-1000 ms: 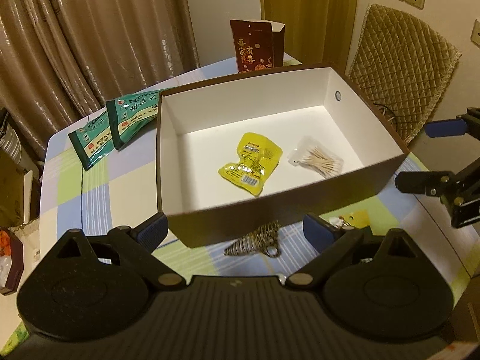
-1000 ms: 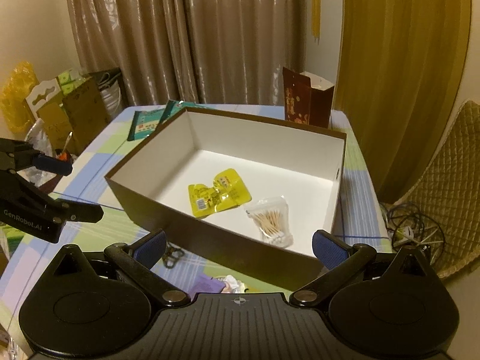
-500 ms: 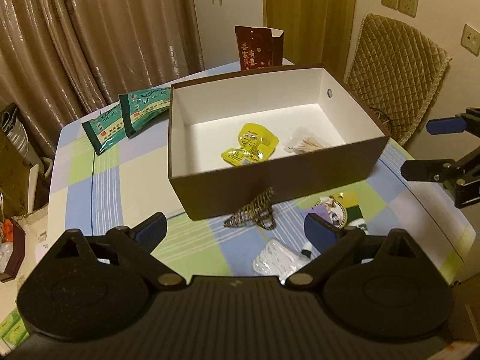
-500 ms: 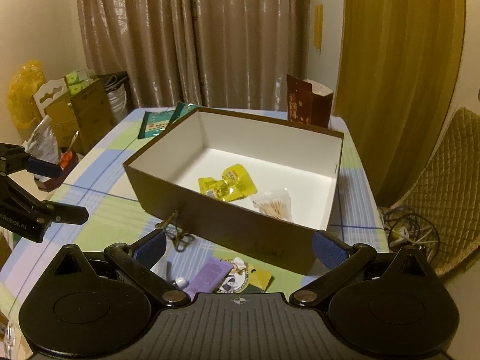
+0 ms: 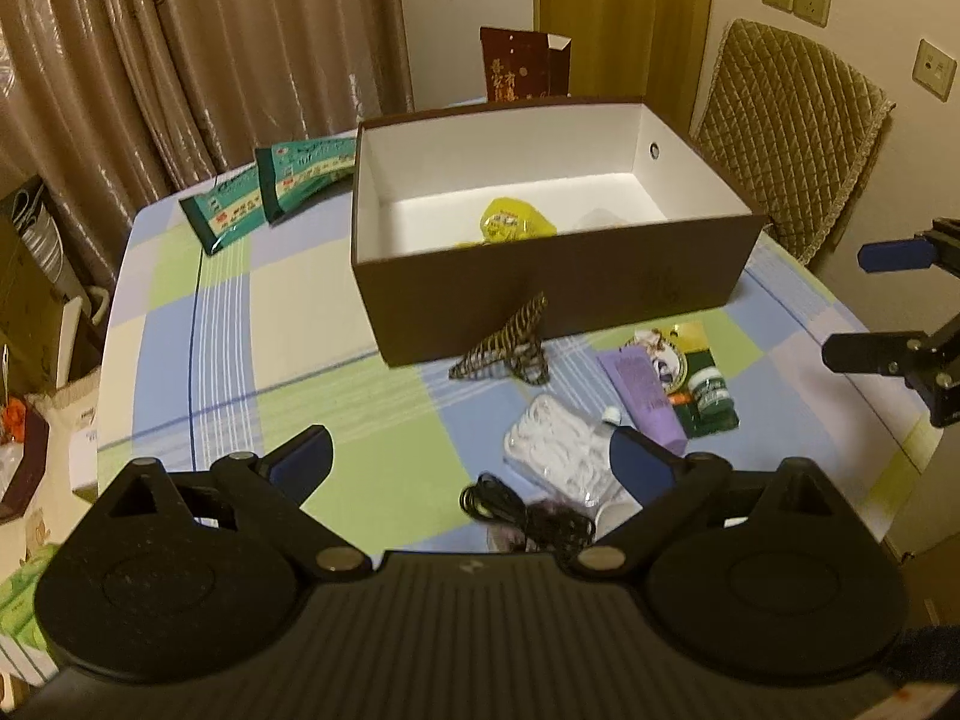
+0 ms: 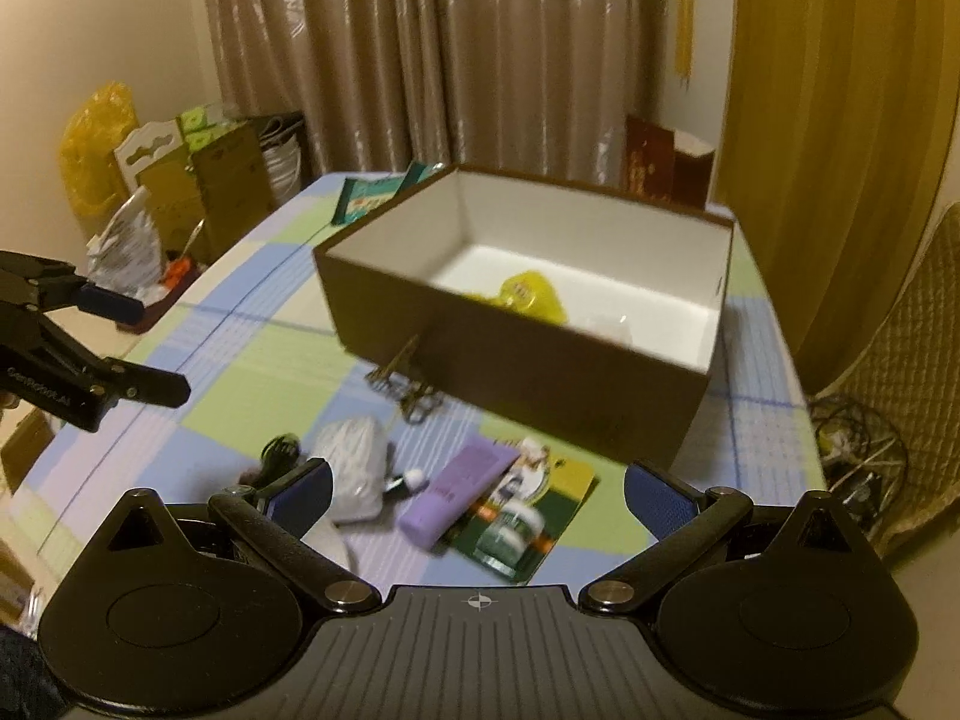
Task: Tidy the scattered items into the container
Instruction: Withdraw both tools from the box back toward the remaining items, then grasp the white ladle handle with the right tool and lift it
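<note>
Both grippers are being held above the near edge of the surface (image 5: 180, 324), clear of everything. The left gripper (image 5: 471, 459) is being carried with its fingers spread wide, nothing between them; the right gripper (image 6: 477, 489) likewise, wide and empty.

The brown box (image 5: 540, 294) is sitting at about 12 o'clock in the left wrist view. A yellow packet (image 5: 510, 222) is already lying inside it, with a clear bag (image 6: 612, 324) beside it, its contents too blurred to name.

The loose items are lying between box and grippers: a wire clip (image 5: 510, 348) touching the box's near wall at 12 o'clock, a purple tube (image 5: 642, 390) at 1 o'clock overlapping a green carded pack (image 5: 708, 396), a clear bag of white pads (image 5: 555, 450) near centre, and a black cable (image 5: 522, 510) at 6 o'clock, just beside the left fingers.

Step judged in hand: a next item is being chosen. For a clean pick, one gripper should be lowered straight over a single item; the tube looks easiest, taken across its narrow width. The cable is likely to trail if pinched at one loop, so it should be gathered at its bundle.

Writing: "GenRobot.AI" is being read, roughly, on the left gripper's arm in the right wrist view. Chinese characters are showing on the red carton (image 5: 522, 69) at 12 o'clock and on the green packets (image 5: 270, 192) at 10 o'clock; none can be read with confidence.
</note>
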